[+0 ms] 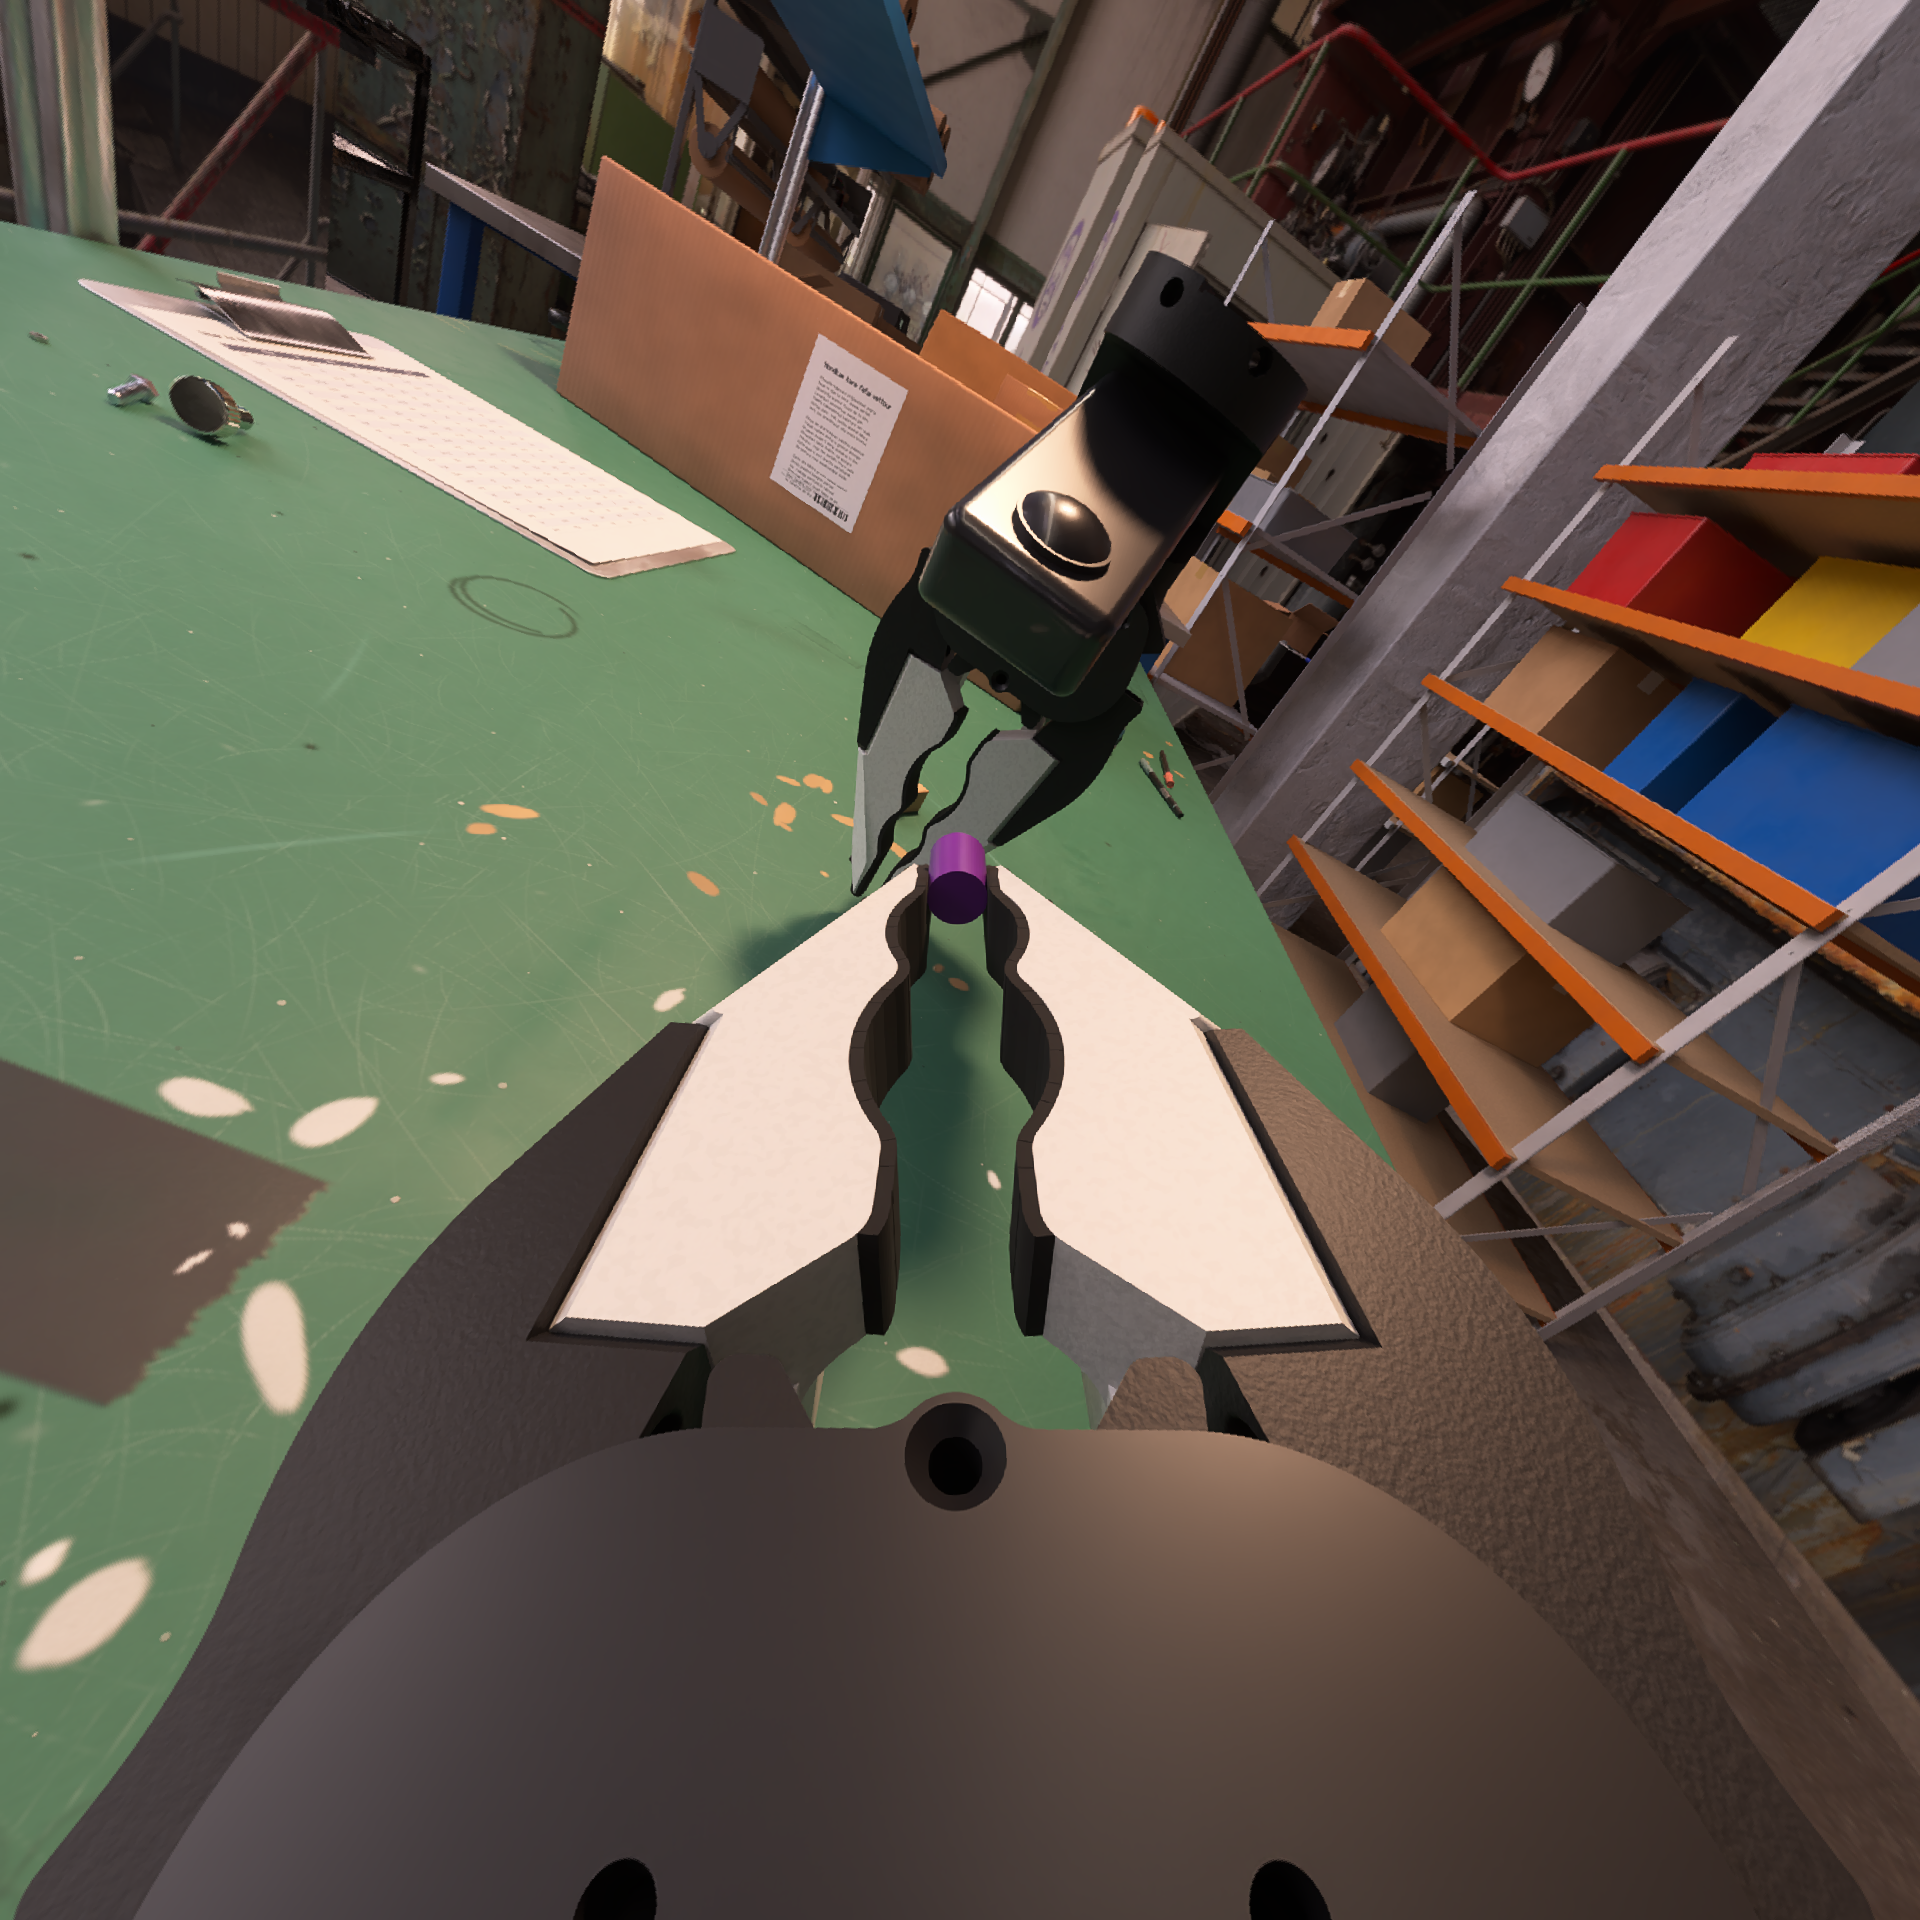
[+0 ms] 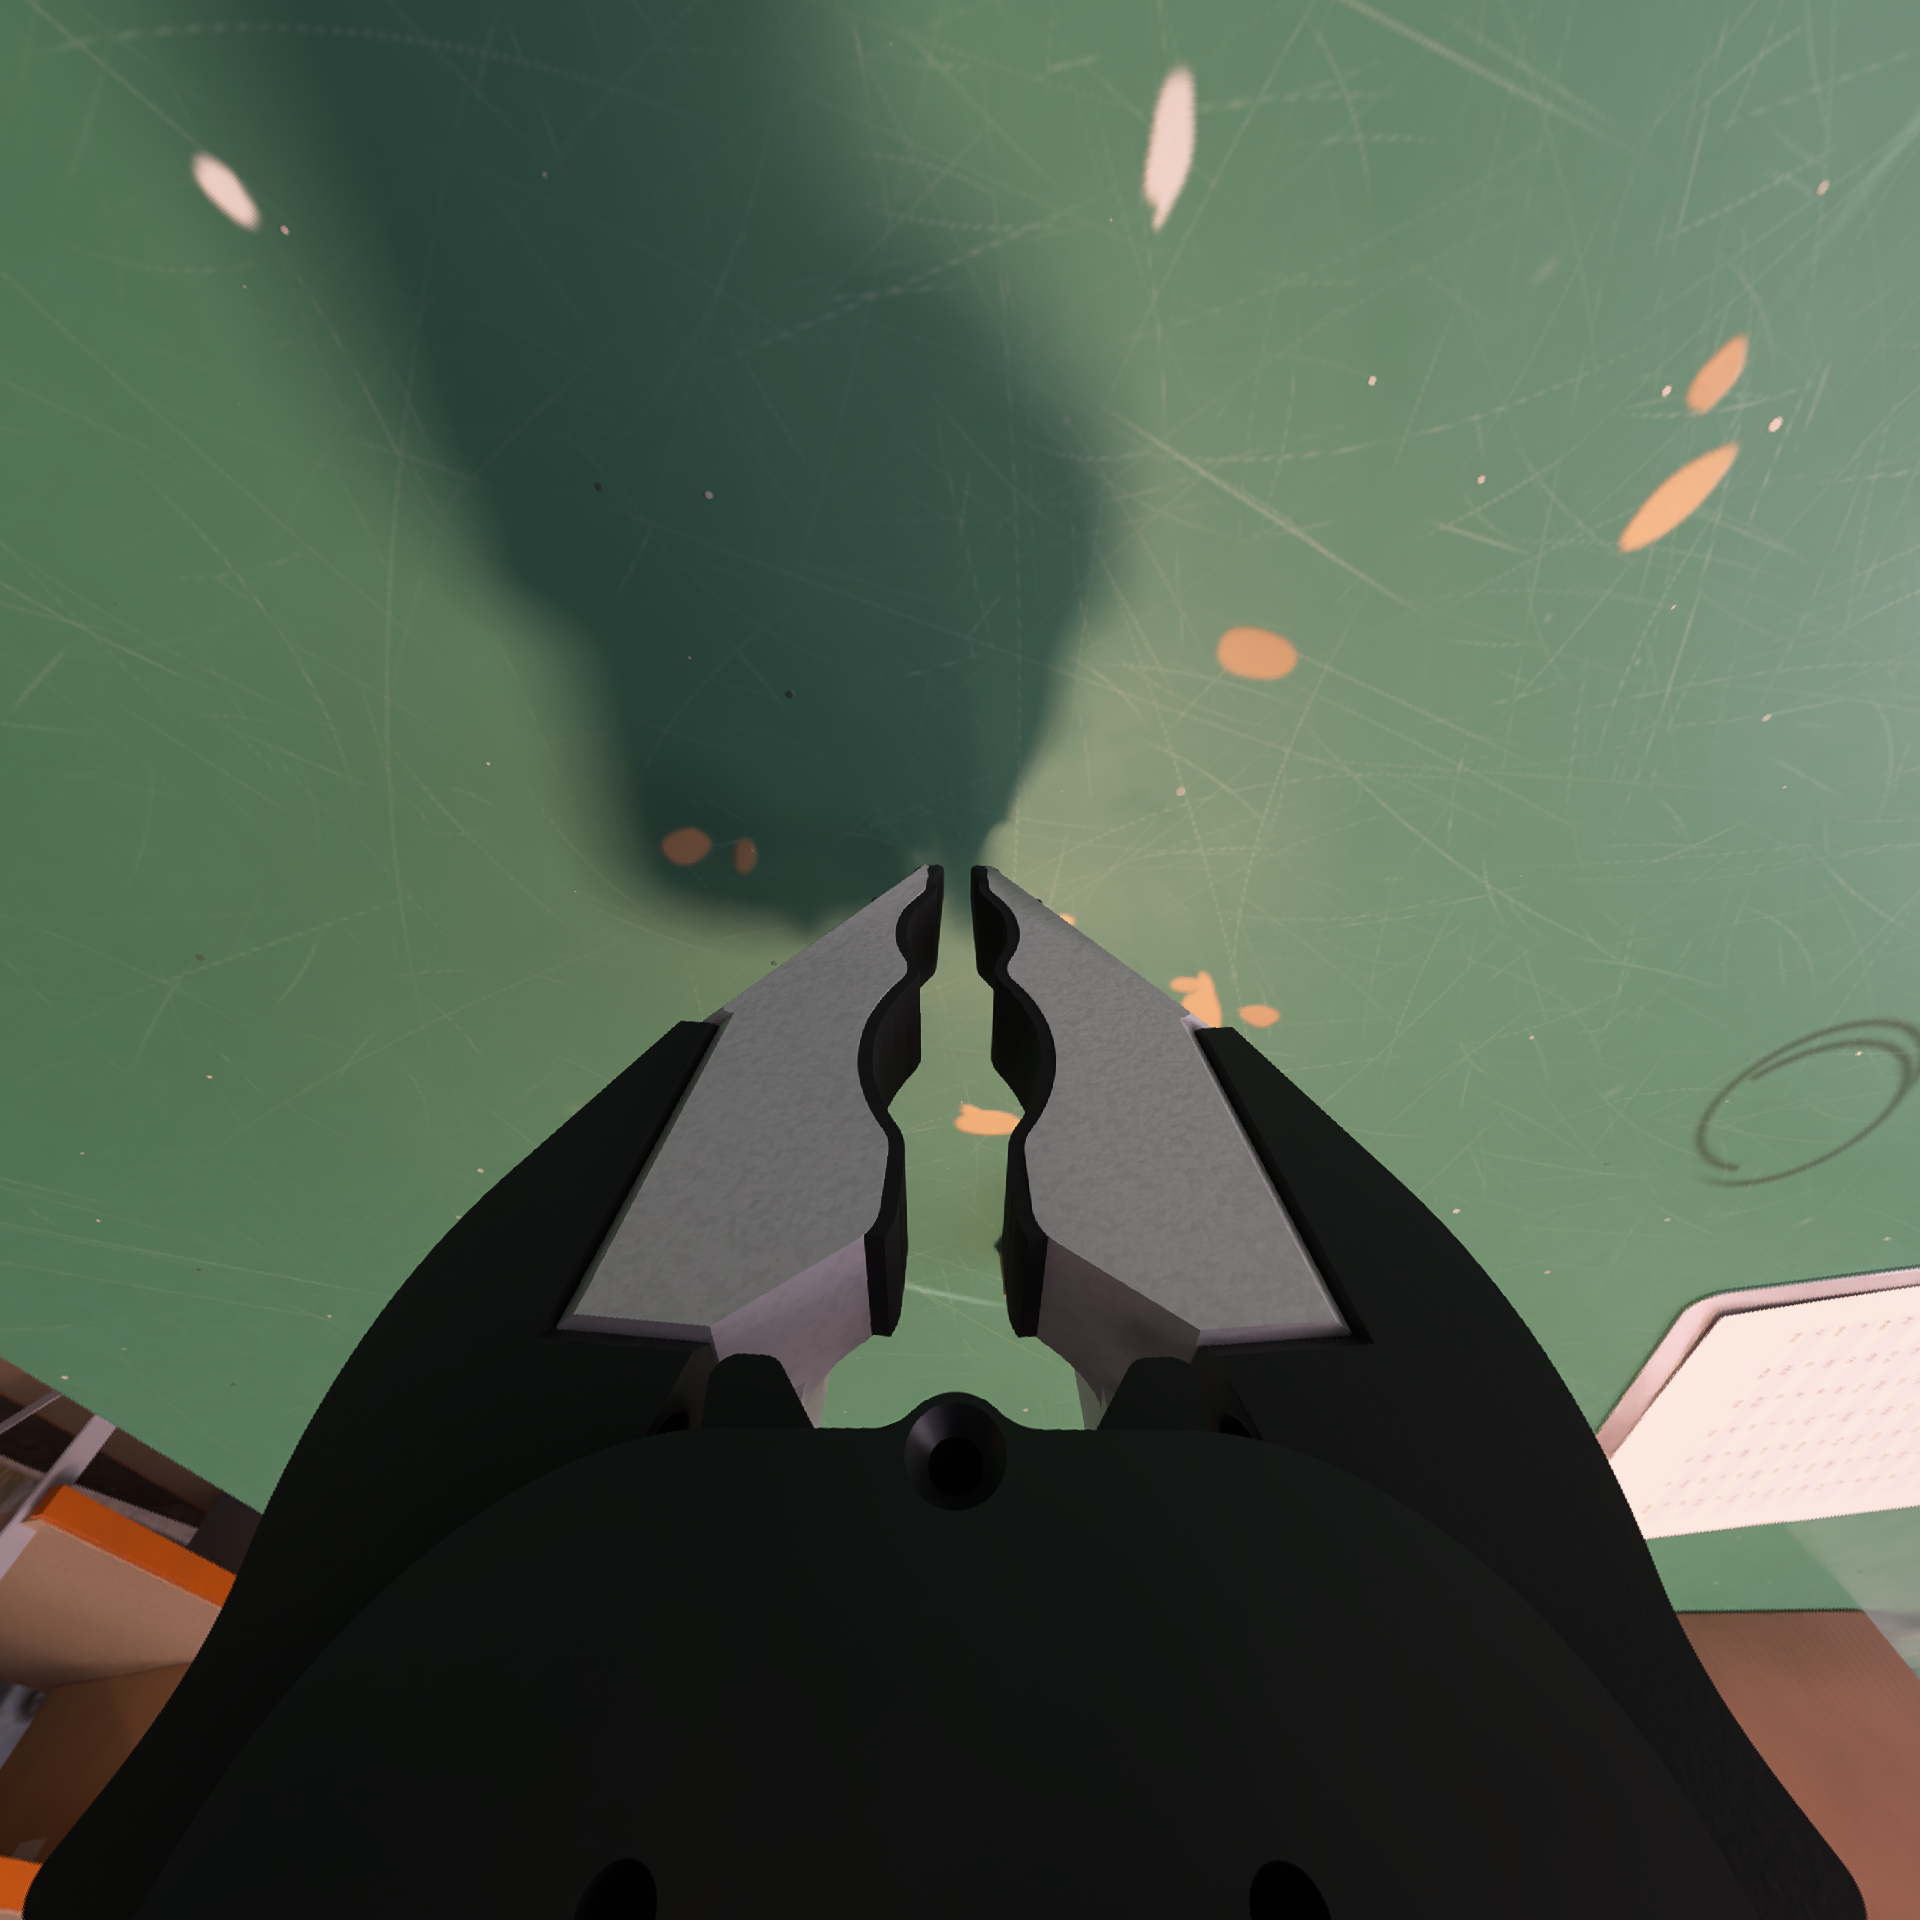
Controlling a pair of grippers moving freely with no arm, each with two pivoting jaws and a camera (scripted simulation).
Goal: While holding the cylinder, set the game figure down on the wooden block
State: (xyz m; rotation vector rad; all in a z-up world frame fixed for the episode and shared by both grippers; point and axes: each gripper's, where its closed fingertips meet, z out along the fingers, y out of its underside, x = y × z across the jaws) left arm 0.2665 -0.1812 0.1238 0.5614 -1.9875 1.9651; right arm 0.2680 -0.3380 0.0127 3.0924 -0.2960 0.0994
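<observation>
We see a scratched green table (image 1: pixel 312 831) flecked with pale and orange paint spots, in a workshop with shelving (image 1: pixel 1662 779) at the right bearing red, yellow and blue boxes. From left to right on the table lie a dark sheet (image 1: pixel 114 1226), a bolt (image 1: pixel 130 392) beside a round metal disc (image 1: pixel 203 403), a white perforated plate (image 1: pixel 468 436), a drawn ring mark (image 1: pixel 514 606), and an open cardboard box (image 1: pixel 727 343) with a paper label; we cannot see what is in it.

Our left gripper (image 1: pixel 956 883) has its fingertips clamped on the purple cylinder (image 1: pixel 956 878), held above the table near its right edge. Just beyond it hangs the black right gripper (image 1: pixel 925 831), pointing down. In its own view the right gripper (image 2: pixel 956 878) has its fingers nearly together, only a thin slit between the tips, grasping nothing, over its shadow on the table. The white plate (image 2: pixel 1766 1413) shows at lower right.
</observation>
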